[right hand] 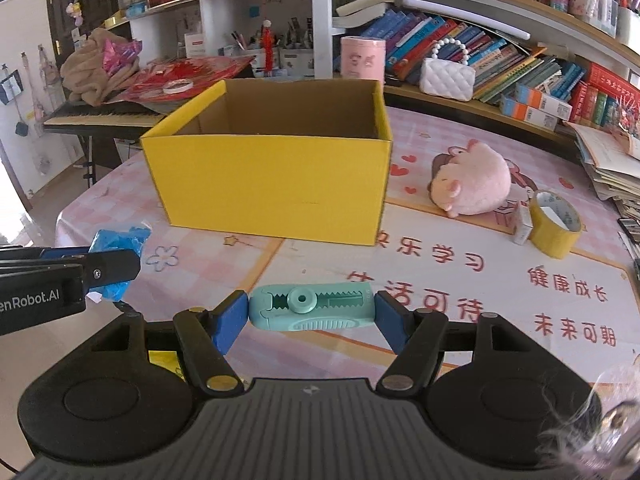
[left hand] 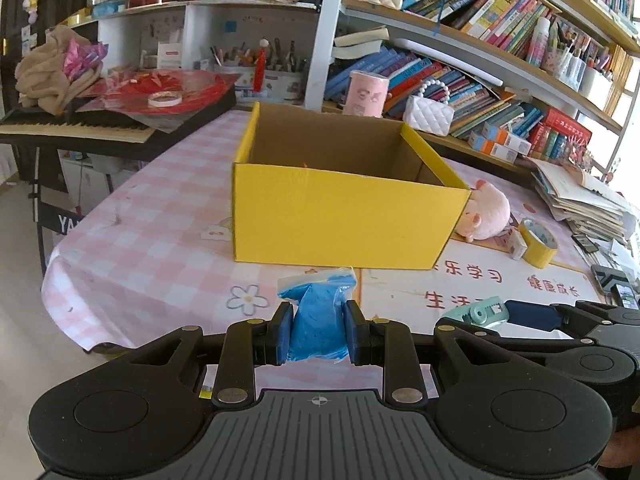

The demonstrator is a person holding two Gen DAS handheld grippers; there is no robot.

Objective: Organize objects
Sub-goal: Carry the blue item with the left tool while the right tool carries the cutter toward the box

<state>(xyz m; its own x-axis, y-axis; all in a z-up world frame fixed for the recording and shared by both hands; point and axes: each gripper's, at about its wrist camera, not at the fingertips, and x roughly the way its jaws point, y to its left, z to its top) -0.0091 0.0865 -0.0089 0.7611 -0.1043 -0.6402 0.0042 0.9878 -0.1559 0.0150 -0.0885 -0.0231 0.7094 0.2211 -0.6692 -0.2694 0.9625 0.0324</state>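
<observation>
An open yellow cardboard box (left hand: 340,220) (right hand: 272,196) stands on the table ahead of both grippers. My left gripper (left hand: 318,332) is shut on a blue bag of clay (left hand: 316,320), held above the table just short of the box; the bag also shows in the right wrist view (right hand: 120,240). My right gripper (right hand: 310,312) is shut on a mint-green correction tape dispenser (right hand: 310,310), held crosswise by its ends, and it also shows in the left wrist view (left hand: 478,312). The box's inside looks empty from here.
A pink plush pig (right hand: 472,186) lies right of the box, with a yellow tape roll (right hand: 556,224) and a small white box (right hand: 522,224) beside it. A keyboard (left hand: 80,124) with clutter stands at left. Bookshelves (left hand: 480,60) and stacked papers (left hand: 580,200) line the back and right.
</observation>
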